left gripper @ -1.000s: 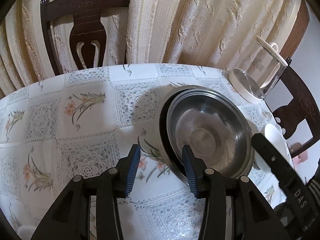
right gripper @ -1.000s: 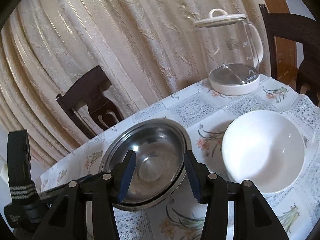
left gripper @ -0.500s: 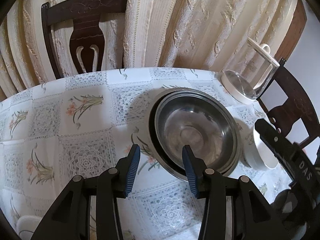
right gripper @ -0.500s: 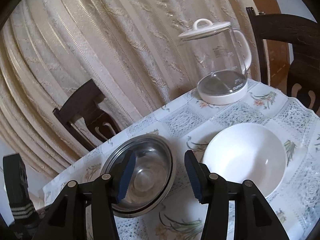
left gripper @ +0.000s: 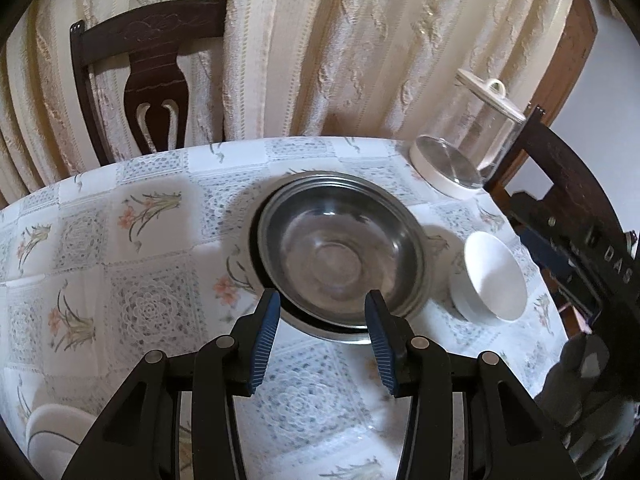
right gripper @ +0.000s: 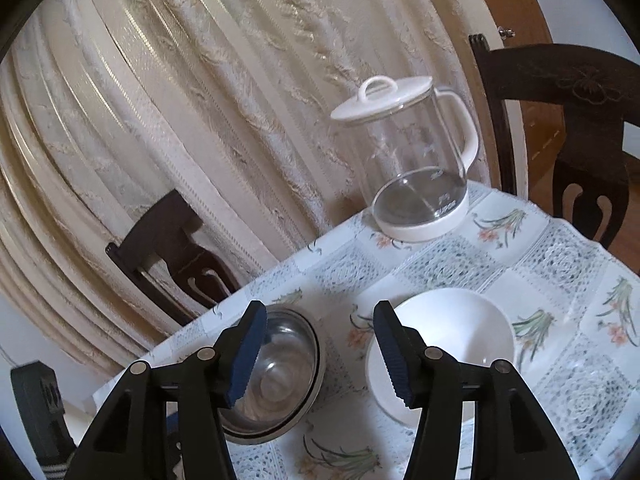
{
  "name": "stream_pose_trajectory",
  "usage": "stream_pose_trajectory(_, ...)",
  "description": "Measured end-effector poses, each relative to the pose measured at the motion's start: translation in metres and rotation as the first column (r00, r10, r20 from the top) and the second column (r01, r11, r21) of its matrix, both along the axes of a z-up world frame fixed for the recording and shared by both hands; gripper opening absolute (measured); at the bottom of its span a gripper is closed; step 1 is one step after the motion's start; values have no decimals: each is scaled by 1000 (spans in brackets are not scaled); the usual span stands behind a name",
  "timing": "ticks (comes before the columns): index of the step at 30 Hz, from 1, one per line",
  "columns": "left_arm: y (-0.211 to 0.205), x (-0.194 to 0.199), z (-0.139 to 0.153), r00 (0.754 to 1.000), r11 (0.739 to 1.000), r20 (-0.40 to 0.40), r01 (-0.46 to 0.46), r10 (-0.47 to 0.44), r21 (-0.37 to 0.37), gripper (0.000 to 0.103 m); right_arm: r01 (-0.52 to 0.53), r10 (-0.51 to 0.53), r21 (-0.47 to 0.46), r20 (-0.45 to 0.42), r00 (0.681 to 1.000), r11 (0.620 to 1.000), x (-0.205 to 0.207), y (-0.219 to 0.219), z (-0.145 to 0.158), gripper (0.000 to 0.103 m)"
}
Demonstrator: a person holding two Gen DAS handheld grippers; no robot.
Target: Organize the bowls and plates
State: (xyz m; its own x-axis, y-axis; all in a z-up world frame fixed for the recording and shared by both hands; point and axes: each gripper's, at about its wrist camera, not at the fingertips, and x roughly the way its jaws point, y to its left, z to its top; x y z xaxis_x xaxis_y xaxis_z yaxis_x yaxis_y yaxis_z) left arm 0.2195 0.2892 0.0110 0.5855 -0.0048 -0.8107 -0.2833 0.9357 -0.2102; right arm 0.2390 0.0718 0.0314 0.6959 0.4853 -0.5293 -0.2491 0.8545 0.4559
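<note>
Steel bowl [left gripper: 340, 252] mid-table on the floral cloth [left gripper: 140, 300], nested in a stack: at least 2 metal rims seen, maybe a white dish under; exact count can't tell. Inside: empty, just reflections. White bowl [left gripper: 494, 276] just right of the steel stack, near but apart, empty, tilted toward cam in left wrist view; in right wrist view sits flat [right gripper: 452, 336]. Glass kettle [right gripper: 408, 160] w/ white lid and base at far table edge by the curtain [right gripper: 200, 100], nothing inside. Part of another white dish [left gripper: 52, 428] at lower-left edge of left view, contents not visible.

Counts: 1 steel stack, 1 white bowl, 1 partial white dish, 1 kettle, 2 dark wood chairs (one behind table [left gripper: 148, 68], one at right [right gripper: 568, 120]).

Left gripper [left gripper: 320, 340] above near rim of steel stack, fingers spread, gripping nothing, blue pads either side of the rim's front edge as seen from above. Right gripper [right gripper: 320, 356] over the gap betw. steel stack [right gripper: 276, 372] and white bowl, jaws wide apart, nothing betw. them. Right gripper body and gloved hand [left gripper: 584, 392] seen at right edge of left view.
</note>
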Motion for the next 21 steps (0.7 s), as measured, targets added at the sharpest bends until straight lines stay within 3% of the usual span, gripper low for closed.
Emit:
stream_pose_trajectory(11,-33,3,0,998,998,-4,56,-56,-6,46,43,-42,-114,7,999,993,0,-39,-11,60)
stream_pose_trajectory(21,-70,22,-2,993,993,-4,115,-115,-18,46,97,-101,-63,-71,992,993,9,-87,-47,60)
